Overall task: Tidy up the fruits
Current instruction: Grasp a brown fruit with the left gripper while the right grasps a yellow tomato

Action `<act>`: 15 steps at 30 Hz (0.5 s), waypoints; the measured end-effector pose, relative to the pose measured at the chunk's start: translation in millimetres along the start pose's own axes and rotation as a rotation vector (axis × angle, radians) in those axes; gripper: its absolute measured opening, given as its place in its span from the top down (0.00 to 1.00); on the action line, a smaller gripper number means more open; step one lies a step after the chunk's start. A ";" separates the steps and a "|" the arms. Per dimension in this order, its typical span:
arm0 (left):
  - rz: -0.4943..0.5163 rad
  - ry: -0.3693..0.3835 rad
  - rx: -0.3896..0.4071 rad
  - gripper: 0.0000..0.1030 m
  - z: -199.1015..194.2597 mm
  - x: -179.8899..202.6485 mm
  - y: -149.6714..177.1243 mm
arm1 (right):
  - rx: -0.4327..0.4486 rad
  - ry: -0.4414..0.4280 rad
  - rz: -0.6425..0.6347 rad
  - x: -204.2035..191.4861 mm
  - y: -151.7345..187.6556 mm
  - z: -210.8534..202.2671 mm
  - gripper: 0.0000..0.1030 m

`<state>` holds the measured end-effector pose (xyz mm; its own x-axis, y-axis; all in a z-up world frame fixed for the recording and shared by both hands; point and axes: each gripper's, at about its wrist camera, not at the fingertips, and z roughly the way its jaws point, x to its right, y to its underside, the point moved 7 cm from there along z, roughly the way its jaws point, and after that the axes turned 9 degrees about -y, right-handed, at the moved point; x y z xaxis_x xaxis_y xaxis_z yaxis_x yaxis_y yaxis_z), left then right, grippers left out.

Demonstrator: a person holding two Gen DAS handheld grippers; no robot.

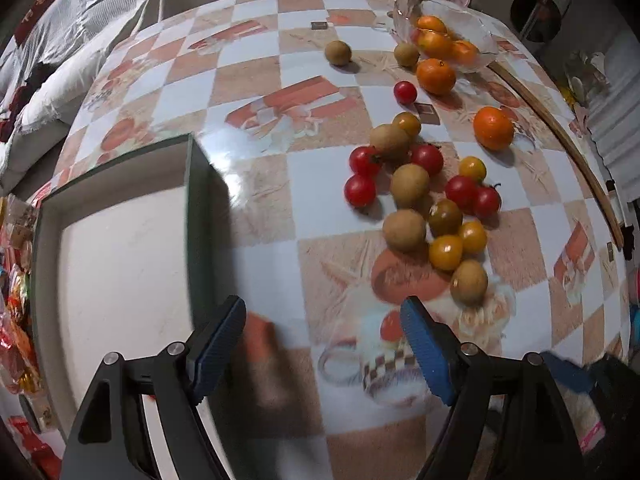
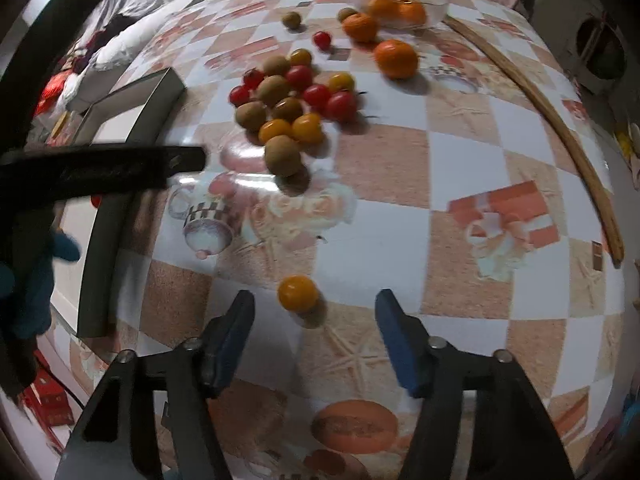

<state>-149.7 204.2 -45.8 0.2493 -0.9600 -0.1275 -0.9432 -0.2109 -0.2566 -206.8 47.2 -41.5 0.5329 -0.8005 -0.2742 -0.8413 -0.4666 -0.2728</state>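
Observation:
A pile of fruit (image 1: 424, 196) lies on the checkered table: red and yellow cherry tomatoes and brown kiwis. It also shows in the right wrist view (image 2: 288, 100). Tangerines sit in a glass bowl (image 1: 482, 46) at the far side, with two loose tangerines (image 1: 493, 127) beside it. A grey tray (image 1: 196, 200) with a white floor lies at the left. My left gripper (image 1: 322, 316) is open and empty, beside the tray's right wall. My right gripper (image 2: 314, 308) is open, with a lone yellow tomato (image 2: 298, 293) on the table just ahead between its fingertips, untouched.
A wooden stick (image 2: 560, 120) lies along the table's right edge. The left gripper's arm (image 2: 100, 170) crosses over the tray (image 2: 116, 216) in the right wrist view. Bedding and clothes lie beyond the table. Red packets lie left of the tray.

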 end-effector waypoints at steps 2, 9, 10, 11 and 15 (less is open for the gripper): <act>0.011 0.005 0.008 0.21 2.3 4.5 -4.9 | 0.001 0.000 -0.016 -3.9 0.3 4.4 0.43; 0.015 0.015 -0.006 0.32 15.1 20.0 -18.5 | 0.010 0.037 -0.065 -6.0 -0.6 10.4 0.50; 0.012 0.015 -0.008 0.32 16.2 20.9 -19.9 | 0.013 0.038 -0.064 -5.1 -1.9 10.4 0.52; 0.008 0.014 -0.008 0.32 17.3 21.9 -21.6 | 0.015 0.039 -0.063 -4.2 -3.3 10.5 0.53; 0.001 0.002 0.002 0.32 19.0 25.1 -29.1 | 0.020 0.038 -0.049 2.6 -10.7 10.3 0.63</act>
<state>-111.8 189.7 -59.8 0.2481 -0.9605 -0.1260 -0.9429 -0.2097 -0.2586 -195.5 54.0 -48.8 0.5695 -0.7907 -0.2247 -0.8120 -0.4987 -0.3032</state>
